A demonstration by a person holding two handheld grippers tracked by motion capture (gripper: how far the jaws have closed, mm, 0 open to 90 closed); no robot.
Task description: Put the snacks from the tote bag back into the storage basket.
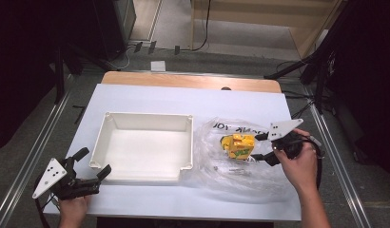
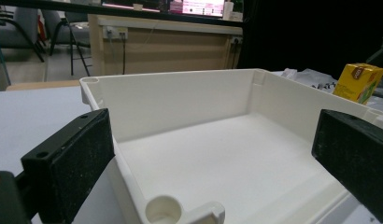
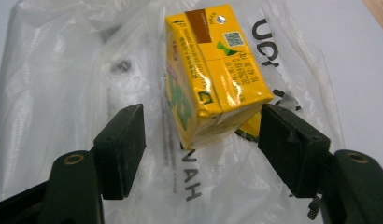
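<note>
Lying on the clear plastic bag (image 1: 240,156), the yellow juice carton (image 3: 213,70) sits between the right tool's (image 3: 201,149) unclenched pads, far left of the released left tool (image 1: 91,164).

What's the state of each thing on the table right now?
Yellow drink carton: tilted on the bag, between right claw's pads, gap at one pad.
Clear plastic bag: crumpled, lying flat.
White plastic tray: upright, empty.
Left claw: open at tray corner.
Right claw: open around carton.

The yellow carton (image 3: 213,70) hides part of the plastic bag's (image 3: 63,84) black lettering.
</note>
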